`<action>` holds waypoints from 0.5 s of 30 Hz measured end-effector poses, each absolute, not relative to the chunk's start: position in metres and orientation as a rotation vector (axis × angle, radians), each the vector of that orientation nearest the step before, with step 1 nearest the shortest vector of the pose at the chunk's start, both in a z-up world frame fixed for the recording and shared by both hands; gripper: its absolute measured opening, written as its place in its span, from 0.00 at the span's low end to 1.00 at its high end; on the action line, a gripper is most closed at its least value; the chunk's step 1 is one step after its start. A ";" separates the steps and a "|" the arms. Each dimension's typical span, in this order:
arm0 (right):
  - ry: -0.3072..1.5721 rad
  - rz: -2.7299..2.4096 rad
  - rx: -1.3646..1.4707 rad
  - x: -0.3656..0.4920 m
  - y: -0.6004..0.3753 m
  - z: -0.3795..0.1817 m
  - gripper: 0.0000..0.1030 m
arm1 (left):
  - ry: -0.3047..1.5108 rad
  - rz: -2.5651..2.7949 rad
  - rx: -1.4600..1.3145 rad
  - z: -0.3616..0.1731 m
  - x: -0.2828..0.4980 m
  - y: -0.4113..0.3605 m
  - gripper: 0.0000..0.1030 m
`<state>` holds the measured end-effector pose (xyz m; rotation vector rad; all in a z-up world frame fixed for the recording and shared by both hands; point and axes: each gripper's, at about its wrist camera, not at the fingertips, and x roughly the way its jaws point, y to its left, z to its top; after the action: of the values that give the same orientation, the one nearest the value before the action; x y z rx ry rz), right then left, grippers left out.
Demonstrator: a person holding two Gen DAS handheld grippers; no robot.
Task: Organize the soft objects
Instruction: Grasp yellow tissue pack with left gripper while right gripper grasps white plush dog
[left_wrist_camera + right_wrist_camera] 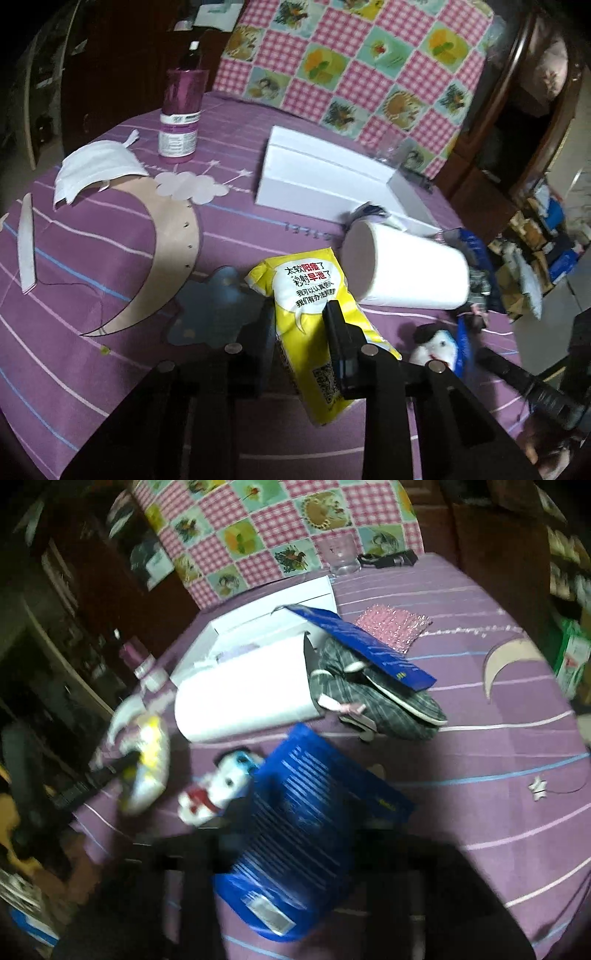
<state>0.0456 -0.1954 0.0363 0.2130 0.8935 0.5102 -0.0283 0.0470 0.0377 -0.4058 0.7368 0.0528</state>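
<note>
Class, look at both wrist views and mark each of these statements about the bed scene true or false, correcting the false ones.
1. The left tongs grip a yellow tissue pack. True.
2. The white roll stands upright. False: it lies on its side.
3. The purple bottle stands upright. True.
4. The face mask lies inside the white box. False: it lies on the purple sheet, apart from the box.
5. The blue pack sits in front of the right tongs. True.
</note>
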 end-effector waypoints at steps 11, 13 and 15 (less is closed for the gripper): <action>0.855 0.520 0.084 0.038 -0.170 0.046 0.60 | 0.659 0.008 -0.350 0.044 -0.033 0.033 0.24; 0.851 0.537 0.041 0.038 -0.157 0.053 0.60 | 0.648 0.055 -0.331 0.044 -0.034 0.036 0.24; 0.843 0.575 -0.036 0.037 -0.138 0.060 0.60 | 0.632 0.113 -0.312 0.045 -0.035 0.040 0.24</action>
<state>0.0369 -0.1384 0.0599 -0.0363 0.8427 0.5755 -0.0352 0.0397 0.0450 -0.3119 0.6318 0.1127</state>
